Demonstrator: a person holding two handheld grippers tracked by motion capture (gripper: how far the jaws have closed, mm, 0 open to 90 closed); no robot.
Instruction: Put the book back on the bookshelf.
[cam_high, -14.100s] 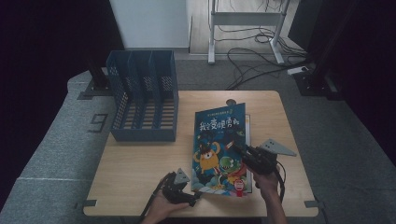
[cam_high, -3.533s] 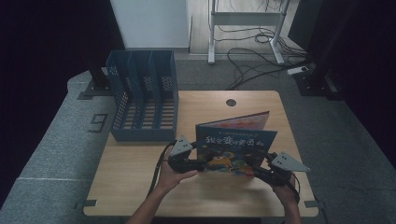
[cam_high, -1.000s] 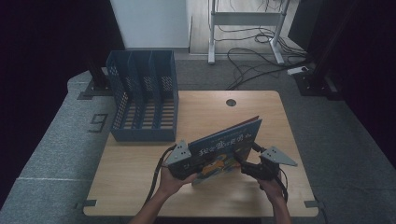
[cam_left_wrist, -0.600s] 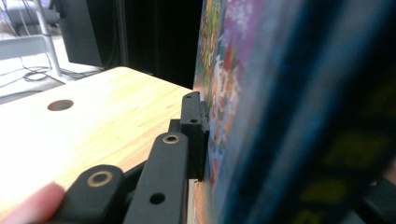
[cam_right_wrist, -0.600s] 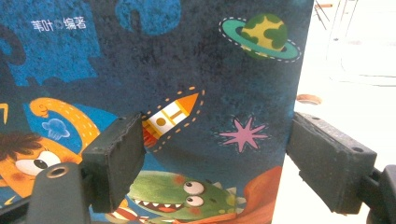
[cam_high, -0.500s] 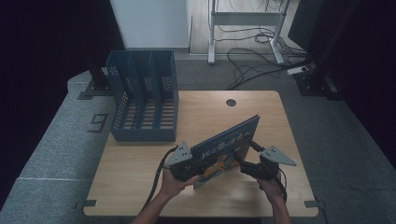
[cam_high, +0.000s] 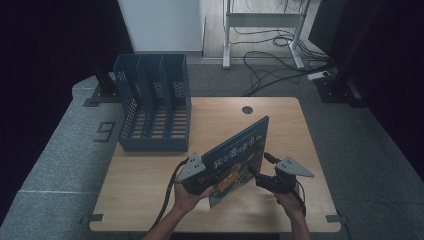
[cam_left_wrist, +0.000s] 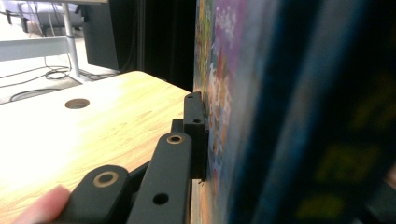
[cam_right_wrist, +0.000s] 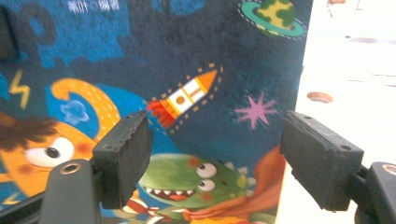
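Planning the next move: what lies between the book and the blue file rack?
Bare wooden table in the high view, between book and file rack.

Dim room with black edges around a softly lit worktop (cam_high: 150, 185), which glares white in both gripper views, where the near book (cam_left_wrist: 289, 112) blurs.

High view – overhead, facing forward; gripper views close, both sharing book (cam_high: 239, 160) cover, table (cam_high: 150, 180).

Black grippers, grey three-cornered plates, ridged jaws, trailing black cable
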